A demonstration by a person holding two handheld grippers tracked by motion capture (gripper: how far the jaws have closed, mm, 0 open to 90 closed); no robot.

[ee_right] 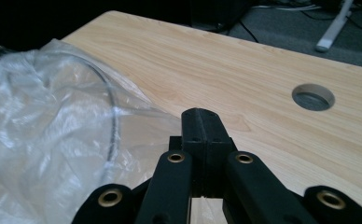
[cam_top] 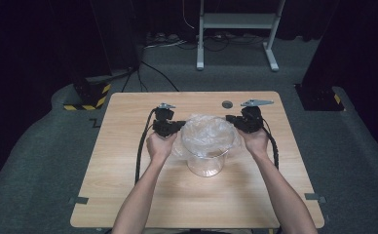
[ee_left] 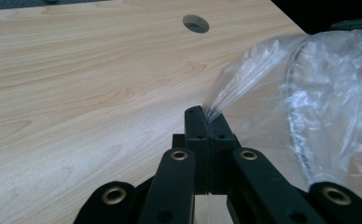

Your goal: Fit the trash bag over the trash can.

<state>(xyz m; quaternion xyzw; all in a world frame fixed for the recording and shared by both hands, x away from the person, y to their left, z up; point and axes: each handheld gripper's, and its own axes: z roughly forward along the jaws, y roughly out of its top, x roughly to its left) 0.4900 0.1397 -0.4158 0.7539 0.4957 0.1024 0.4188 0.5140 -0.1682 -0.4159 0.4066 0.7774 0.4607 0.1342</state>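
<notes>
A clear glass vessel (cam_top: 206, 163) stands at the middle of the wooden table (cam_top: 128, 195), with a thin clear plastic bag (cam_top: 207, 134) draped over its top. My left gripper (cam_top: 179, 126) is at the bag's left edge. Its jaws (ee_left: 207, 119) are shut on a pinched, stretched strip of the bag (ee_left: 328, 84). My right gripper (cam_top: 232, 120) is at the bag's right edge. Those jaws (ee_right: 202, 116) are shut too, and the film (ee_right: 39, 116) runs in under them. The vessel's rim shows through the plastic (ee_right: 114, 130).
A round cable hole (cam_top: 227, 104) sits in the tabletop just beyond the bag, between the two grippers. Black cables trail from both grippers along the forearms. A white metal frame (cam_top: 236, 22) and loose cables stand on the floor behind the table.
</notes>
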